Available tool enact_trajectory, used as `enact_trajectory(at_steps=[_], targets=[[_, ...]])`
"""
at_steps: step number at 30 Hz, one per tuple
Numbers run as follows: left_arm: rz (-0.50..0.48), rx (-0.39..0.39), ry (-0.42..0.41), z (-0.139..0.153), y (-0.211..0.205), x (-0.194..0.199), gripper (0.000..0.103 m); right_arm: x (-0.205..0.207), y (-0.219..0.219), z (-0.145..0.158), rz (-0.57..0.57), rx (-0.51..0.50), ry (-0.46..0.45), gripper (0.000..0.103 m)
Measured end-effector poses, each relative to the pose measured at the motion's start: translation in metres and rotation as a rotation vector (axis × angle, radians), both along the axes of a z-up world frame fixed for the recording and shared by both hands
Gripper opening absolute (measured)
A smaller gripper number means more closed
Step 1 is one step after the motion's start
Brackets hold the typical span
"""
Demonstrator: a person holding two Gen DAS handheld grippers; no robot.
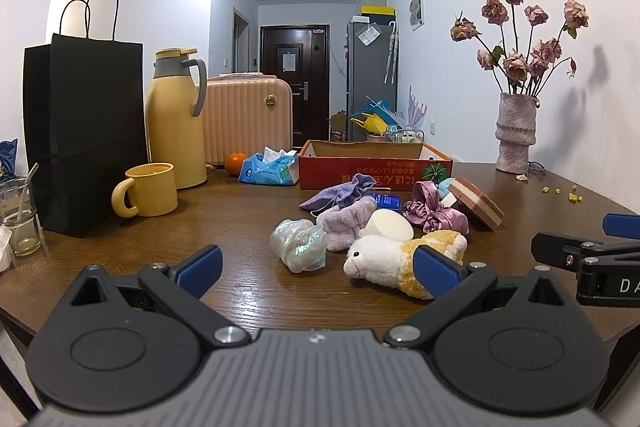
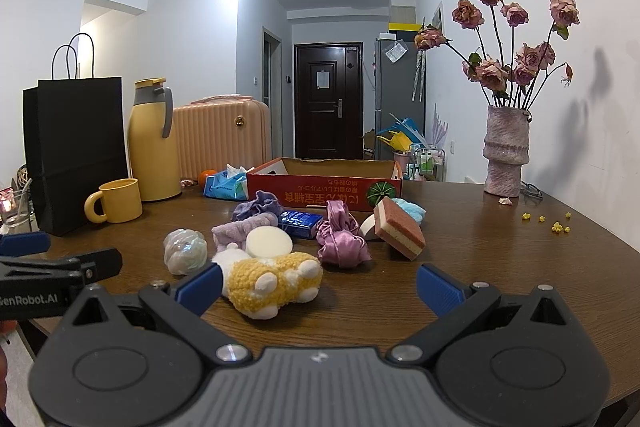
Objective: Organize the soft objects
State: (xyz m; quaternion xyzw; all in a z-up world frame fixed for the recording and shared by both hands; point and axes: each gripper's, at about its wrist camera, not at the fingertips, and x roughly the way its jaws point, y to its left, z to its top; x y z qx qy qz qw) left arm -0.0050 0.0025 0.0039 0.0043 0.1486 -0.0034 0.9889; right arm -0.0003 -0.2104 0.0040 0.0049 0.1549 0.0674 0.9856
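Both tools, left tool (image 1: 318, 269) and right tool (image 2: 320, 287), gape wide, empty; I'd pinch the plush lamb (image 2: 272, 277) mid-body, then carry it to the far red box (image 2: 324, 183).

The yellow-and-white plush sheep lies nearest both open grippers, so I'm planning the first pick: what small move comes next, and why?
Probably ease the right gripper forward around the yellow-and-white plush sheep: its jaws are open, empty, and the toy lies just ahead, with the red cardboard box open behind.

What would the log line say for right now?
left gripper: open, empty | right gripper: open, empty | plush sheep: lying on table, untouched | red box: behind pile
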Motion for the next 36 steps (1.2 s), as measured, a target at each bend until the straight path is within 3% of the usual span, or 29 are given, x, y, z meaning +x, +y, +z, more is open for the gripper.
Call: enact_trajectory(at_steps=[36], targets=[[0.000,0.000,-0.008,0.0091,0.0012,-0.0026,0.103,0.0010,0.0014,-0.0005,0.001,-0.001,0.002,0.103]])
